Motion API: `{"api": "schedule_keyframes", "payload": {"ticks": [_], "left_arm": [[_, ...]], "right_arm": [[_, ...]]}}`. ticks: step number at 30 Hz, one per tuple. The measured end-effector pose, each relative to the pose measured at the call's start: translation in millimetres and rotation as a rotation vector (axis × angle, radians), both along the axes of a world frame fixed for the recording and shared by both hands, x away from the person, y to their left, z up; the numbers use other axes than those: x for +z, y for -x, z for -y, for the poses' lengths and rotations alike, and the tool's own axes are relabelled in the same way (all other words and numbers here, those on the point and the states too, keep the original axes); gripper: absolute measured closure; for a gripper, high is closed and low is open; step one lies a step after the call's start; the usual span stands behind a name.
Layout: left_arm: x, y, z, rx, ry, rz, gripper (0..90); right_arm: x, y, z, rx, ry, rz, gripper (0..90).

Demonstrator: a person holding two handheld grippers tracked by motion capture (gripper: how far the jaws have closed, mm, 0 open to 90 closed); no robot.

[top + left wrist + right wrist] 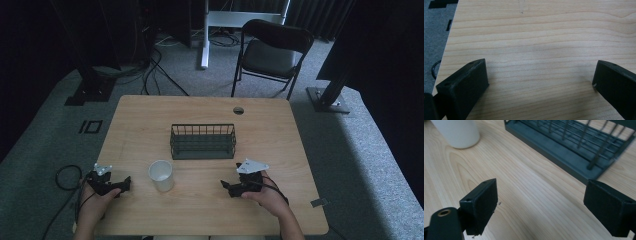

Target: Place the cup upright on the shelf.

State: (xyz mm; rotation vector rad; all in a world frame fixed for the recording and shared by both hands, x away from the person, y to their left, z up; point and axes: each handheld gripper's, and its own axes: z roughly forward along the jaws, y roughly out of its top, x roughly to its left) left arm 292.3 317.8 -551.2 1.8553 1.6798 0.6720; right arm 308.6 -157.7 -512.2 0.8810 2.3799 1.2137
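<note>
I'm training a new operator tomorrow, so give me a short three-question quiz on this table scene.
1. True or false: the white cup stands inside the wire basket.
2. Which tool is nearer the cup: A) the left tool or B) the right tool?
3. Fill in: both tools have their jaws ____ and hold nothing.

Key:
1. False. The cup stands on the table, in front of the basket and apart from it.
2. A. The left tool sits close beside the cup; the right tool is farther off.
3. Open. In each gripper view the jaws stand wide apart over bare wood.
</note>
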Motion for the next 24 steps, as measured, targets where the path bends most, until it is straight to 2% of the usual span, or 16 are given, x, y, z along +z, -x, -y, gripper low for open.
{"api": "schedule_keyframes", "payload": {"ticks": [8,17,24], "left_arm": [[0.0,0.0,0.0,0.0,0.0,0.0,0.3],[0.0,0.0,0.0,0.0,0.0,0.0,0.3],[0.0,0.0,0.0,0.0,0.0,0.0,0.3]], "right_arm": [[3.6,-1.0,-16.9,0.064,-0.011,0.006,11.8],[4.9,-1.0,-34.5,0.105,-0.018,0.007,11.8],[5.0,0.7,-56.4,0.163,-0.029,0.014,12.0]]}}
